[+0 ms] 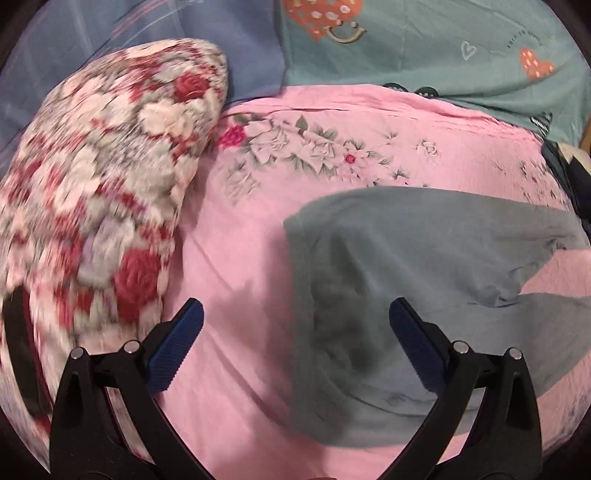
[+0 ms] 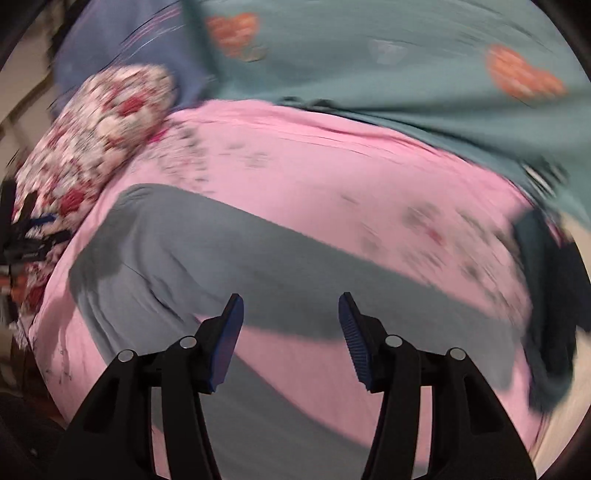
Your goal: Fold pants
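Left wrist view, nearest: my left gripper stands with its jaws wide apart, nothing between them. Its blue ribbed pads hang above the bed; the left one is over bare pink sheet, the right one over the grey pants.

The pants lie flat and unfolded on the sheet. In this view the waistband end faces left, its edge running just right of the midpoint between my fingers, and the two legs part toward the right edge, with a wedge of pink showing between them.

Right wrist view, nearest: my right gripper is likewise spread open and empty, above the gap where the two legs diverge. One leg runs across behind the fingertips toward the right; the other passes beneath them toward the bottom edge. This view is blurred, so fine creases cannot be told.

Middle distance: a floral pillow in red, white and grey lies to the left, resting on the sheet's edge, apart from the pants. A printed flower band crosses the sheet beyond the pants.

Farthest: a teal cover with orange hearts at upper right, and a blue-violet cloth at upper left. A dark item lies at the sheet's right edge; what it is cannot be told.
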{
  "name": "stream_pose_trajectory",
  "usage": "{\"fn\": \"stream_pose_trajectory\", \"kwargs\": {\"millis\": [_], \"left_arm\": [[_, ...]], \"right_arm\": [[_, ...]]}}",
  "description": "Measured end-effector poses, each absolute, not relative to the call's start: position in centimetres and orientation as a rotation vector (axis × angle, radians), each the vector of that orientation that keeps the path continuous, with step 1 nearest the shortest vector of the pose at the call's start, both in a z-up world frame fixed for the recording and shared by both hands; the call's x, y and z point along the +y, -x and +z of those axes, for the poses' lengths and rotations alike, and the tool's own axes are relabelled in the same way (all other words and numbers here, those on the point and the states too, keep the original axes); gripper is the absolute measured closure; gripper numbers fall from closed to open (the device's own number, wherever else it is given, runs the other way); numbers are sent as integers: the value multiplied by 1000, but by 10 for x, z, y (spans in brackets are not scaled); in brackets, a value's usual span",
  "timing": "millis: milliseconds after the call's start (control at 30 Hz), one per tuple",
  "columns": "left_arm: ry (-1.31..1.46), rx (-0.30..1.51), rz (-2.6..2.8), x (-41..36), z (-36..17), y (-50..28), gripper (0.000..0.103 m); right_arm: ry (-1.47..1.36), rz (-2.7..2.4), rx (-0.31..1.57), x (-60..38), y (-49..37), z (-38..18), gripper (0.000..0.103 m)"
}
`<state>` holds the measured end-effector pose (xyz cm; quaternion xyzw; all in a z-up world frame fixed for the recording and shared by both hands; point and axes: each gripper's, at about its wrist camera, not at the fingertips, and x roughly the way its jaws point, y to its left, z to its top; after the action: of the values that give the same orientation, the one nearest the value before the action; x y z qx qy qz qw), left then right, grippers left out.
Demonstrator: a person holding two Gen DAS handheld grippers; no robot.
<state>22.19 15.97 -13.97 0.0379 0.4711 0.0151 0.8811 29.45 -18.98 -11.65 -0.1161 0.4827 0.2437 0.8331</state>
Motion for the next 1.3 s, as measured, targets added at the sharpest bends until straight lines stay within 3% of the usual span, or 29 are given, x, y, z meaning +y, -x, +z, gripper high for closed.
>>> {"fn": "stream_pose_trajectory", "kwargs": {"millis": [167, 300, 333, 500, 800, 833, 867, 900, 933, 1000, 1100, 1300], "left_arm": [[-127, 999, -164, 180, -146, -273, 2], [-219, 991, -271, 178, -154, -305, 4], [-242, 997, -290, 176, -159, -313, 6], [-272, 1071, -397, 174, -181, -348, 34], [-333, 1176, -626, 154, -200, -377, 37], [-341, 1191, -643, 152, -202, -379, 40], [-343, 1209, -660, 151, -205, -382, 53], [-348, 1228, -674, 149, -208, -384, 72], [-360, 1248, -683, 147, -212, -385, 79], [-391, 1245, -689, 144, -214, -384, 85], [-413, 1236, -701, 140, -210, -380, 92], [-436, 1203, -679, 141, -192, -377, 93]], "right_arm": [[395, 573, 1163, -97, -363, -155, 49], [468, 613, 1218, -75, -377, -175, 49], [482, 618, 1242, -74, -383, -182, 49], [550, 645, 1302, -79, -396, -198, 49], [616, 756, 1399, -101, -420, -218, 63], [619, 777, 1397, -102, -422, -217, 64], [630, 786, 1394, -106, -423, -216, 66], [643, 788, 1388, -107, -424, -215, 74], [665, 782, 1377, -111, -426, -213, 86], [698, 786, 1365, -114, -424, -213, 101], [737, 797, 1332, -116, -417, -208, 102], [707, 793, 1260, -124, -407, -179, 103]]}}
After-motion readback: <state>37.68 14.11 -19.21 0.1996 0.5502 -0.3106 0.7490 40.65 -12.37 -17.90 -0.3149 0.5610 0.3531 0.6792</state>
